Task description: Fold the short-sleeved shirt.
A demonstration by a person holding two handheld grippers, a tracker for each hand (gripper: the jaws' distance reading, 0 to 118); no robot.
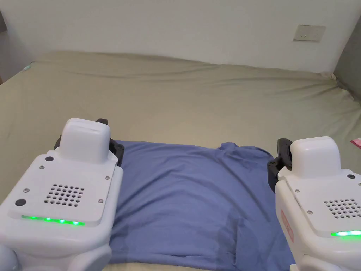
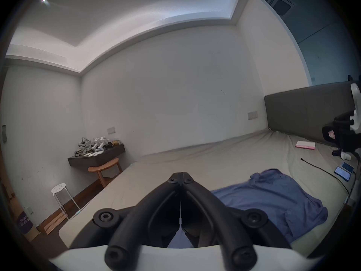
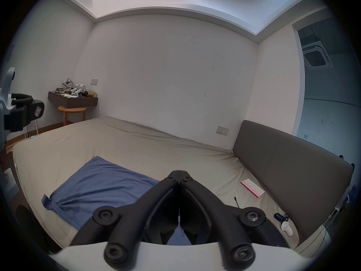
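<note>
The blue short-sleeved shirt lies spread on the beige bed sheet, near the front edge, collar bump at its far side. My left gripper hovers at the shirt's far left corner. My right gripper hovers at its far right edge. In the left gripper view the jaws of the left gripper meet, with the shirt to their right. The right gripper is likewise shut, the shirt to its left with a sleeve at the near corner. No cloth shows at either tip.
A pink-and-white booklet lies on the bed by the grey headboard. A black cable and two phones sit at the bed's right edge. A wall shelf, wooden chair and white stool stand beyond the bed's left side.
</note>
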